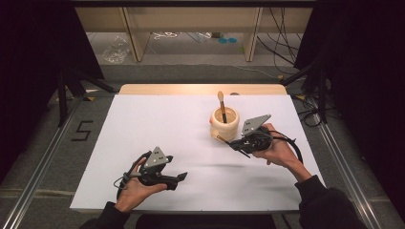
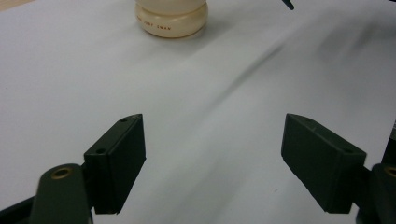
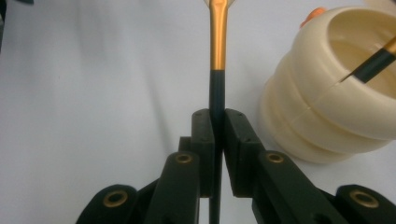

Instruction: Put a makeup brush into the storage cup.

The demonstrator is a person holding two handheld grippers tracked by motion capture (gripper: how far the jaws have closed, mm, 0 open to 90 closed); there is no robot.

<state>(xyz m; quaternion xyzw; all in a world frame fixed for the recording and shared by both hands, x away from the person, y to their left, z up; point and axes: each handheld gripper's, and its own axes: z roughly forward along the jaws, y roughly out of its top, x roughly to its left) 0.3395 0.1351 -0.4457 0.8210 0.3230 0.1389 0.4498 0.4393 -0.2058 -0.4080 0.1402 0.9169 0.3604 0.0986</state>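
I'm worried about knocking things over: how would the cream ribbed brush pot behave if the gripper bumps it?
The cream ribbed brush pot looks squat and wide-based, so it would probably slide rather than tip. The dark-handled brush leaning inside it may rattle or shift. Its glossy surface suggests a slippery hold.

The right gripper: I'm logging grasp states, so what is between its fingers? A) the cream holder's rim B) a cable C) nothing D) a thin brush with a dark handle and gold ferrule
D: in the right gripper view the right gripper is clamped on the brush, beside the cream holder.
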